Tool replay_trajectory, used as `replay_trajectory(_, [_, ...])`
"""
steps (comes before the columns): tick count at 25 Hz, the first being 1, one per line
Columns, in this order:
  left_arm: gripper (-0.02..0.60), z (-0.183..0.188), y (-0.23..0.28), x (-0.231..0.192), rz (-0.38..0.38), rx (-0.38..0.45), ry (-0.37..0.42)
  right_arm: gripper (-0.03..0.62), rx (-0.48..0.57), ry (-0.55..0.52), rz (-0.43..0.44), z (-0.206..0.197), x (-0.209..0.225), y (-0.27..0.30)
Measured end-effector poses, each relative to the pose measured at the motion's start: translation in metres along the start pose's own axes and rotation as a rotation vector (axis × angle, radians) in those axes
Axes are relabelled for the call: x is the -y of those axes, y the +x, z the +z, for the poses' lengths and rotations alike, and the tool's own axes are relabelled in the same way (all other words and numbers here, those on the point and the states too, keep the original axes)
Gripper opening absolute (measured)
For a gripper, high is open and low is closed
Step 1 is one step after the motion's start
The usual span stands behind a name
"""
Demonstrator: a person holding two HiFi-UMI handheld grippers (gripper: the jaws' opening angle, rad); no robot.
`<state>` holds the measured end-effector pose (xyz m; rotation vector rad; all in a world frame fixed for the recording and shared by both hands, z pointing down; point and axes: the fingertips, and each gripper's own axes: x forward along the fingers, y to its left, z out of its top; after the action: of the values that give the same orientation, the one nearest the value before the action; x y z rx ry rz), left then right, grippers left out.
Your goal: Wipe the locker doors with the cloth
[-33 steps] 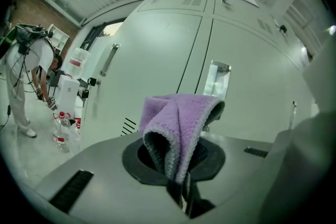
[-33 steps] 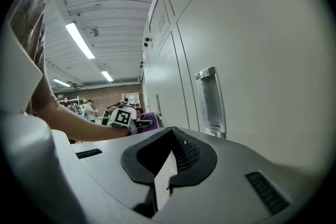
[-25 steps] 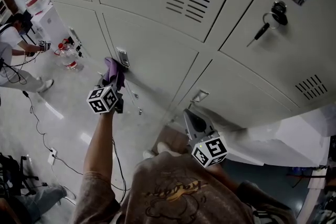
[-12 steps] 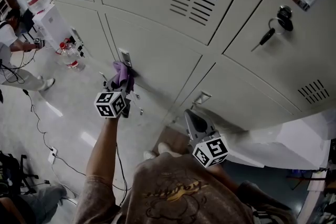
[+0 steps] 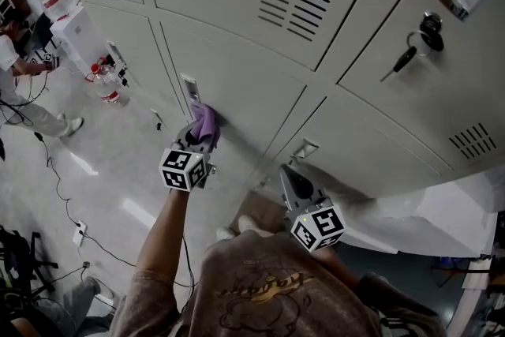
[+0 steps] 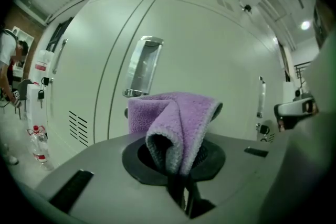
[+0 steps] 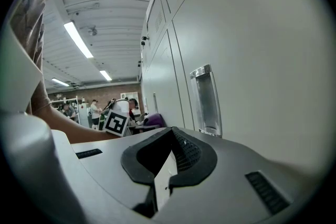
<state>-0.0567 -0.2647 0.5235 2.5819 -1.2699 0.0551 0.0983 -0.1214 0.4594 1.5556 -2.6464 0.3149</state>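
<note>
Left arm (image 5: 162, 237) is stretched straight out, bare forearm, pushing the left gripper (image 5: 197, 142) up to the lower locker door (image 5: 252, 87). Its jaws are clamped on a folded purple cloth (image 5: 205, 121), which pokes out past the tips and sits against the door just below the little metal label holder (image 5: 189, 84). The right gripper (image 5: 292, 184) is tucked in close to the person's chest, pointing at the next door (image 5: 355, 154) over, jaws closed together.

The left gripper view shows the grip best: the cloth is doubled over, the fold standing up out of the jaws, with its grey edging showing. That view also catches a water bottle (image 6: 37, 140) on the floor at the lower left.

The right gripper view looks sideways along the lockers, so the left gripper's marker cube (image 7: 116, 122) shows with a bit of purple beside it. Only the head view shows the keys (image 5: 406, 57) hanging in the upper door's lock.
</note>
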Motion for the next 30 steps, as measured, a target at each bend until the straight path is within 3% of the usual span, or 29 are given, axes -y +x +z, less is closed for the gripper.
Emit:
replay_trajectory(20, [0.04, -0.017, 0.009, 0.115, -0.225, -0.024, 0.065, -0.003, 0.007, -0.001, -0.014, 0.002, 0.003, -0.005])
replay_trajectory(30, [0.04, -0.018, 0.01, 0.157, -0.305, -0.034, 0.055, -0.003, 0.015, -0.004, -0.02, 0.003, 0.004, -0.014])
